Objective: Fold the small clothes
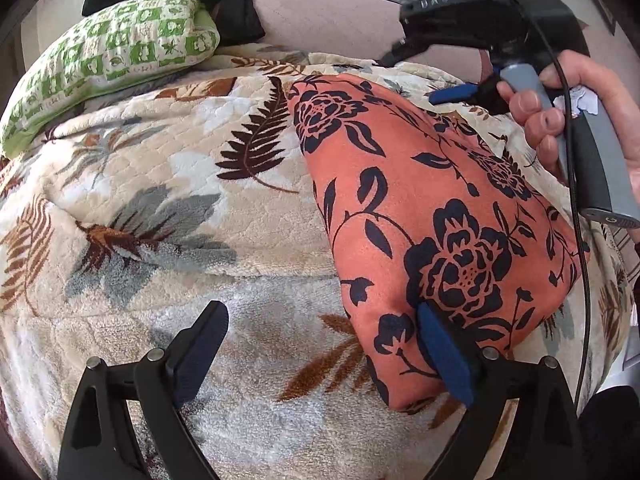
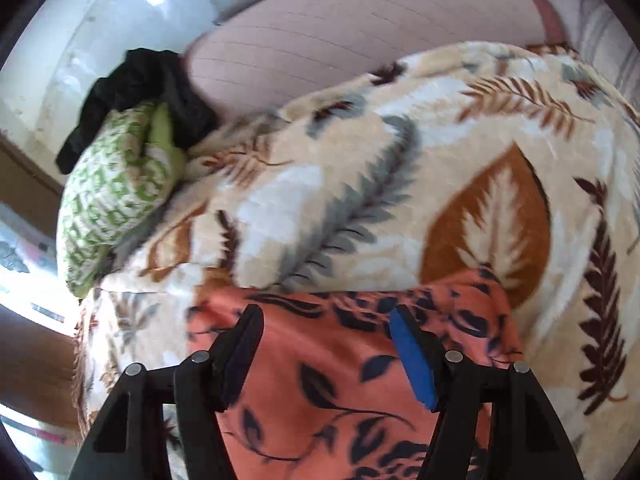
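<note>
Both grippers, left gripper (image 1: pixel 320 344) and right gripper (image 2: pixel 326 344), hover spread-open and empty over the folded orange floral cloth (image 1: pixel 432 216) on the leaf-print blanket (image 1: pixel 160 208), probably needing final smoothing.

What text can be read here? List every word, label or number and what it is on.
"DAS": pale letters on the black body of the right gripper, in the left wrist view; the last letter is uncertain.
White tag on that gripper's handle: no print can be made out.
Garment, blanket, pillow: patterns only, no text.
</note>
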The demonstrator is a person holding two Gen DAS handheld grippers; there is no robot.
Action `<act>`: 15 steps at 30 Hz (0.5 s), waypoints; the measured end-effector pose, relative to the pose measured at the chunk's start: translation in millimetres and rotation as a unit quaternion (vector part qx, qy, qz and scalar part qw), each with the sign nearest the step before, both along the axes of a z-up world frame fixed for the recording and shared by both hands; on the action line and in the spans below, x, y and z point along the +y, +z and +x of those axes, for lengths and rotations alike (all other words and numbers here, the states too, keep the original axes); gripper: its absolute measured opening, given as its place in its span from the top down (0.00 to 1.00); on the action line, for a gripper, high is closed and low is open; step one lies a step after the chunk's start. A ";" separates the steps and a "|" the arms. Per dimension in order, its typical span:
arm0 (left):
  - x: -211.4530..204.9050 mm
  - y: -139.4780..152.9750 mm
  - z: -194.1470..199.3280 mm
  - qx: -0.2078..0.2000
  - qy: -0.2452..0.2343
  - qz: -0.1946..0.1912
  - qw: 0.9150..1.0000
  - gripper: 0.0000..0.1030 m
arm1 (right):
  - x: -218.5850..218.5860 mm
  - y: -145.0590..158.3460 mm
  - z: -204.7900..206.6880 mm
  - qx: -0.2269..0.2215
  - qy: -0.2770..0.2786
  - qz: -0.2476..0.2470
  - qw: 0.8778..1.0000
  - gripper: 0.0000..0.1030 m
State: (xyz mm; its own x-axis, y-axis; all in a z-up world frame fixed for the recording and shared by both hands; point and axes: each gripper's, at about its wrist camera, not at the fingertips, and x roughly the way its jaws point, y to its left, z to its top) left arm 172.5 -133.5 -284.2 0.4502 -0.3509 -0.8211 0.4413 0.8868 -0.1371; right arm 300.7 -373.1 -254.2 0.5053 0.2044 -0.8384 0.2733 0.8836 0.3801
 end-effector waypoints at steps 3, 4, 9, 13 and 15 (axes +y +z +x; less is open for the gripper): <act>3.0 -3.9 3.5 0.013 0.005 -0.012 1.000 0.05 | 41.7 -2.8 17.4 -0.008 0.079 0.046 0.996 0.52; 2.6 -4.1 3.1 0.009 0.006 -0.010 1.000 0.05 | 53.5 -15.7 24.2 0.014 0.097 0.058 0.994 0.57; -2.0 -1.8 -3.7 -0.028 -0.001 0.013 1.000 0.04 | 55.9 -65.7 43.7 0.050 0.073 0.080 0.993 0.59; -6.1 1.5 -7.0 -0.042 -0.004 0.027 0.999 0.04 | 36.6 -43.7 27.8 0.024 0.048 0.119 0.991 0.57; -8.3 3.5 -8.3 -0.047 -0.001 0.034 0.998 0.04 | 28.3 -25.2 4.4 0.001 0.052 0.116 0.992 0.56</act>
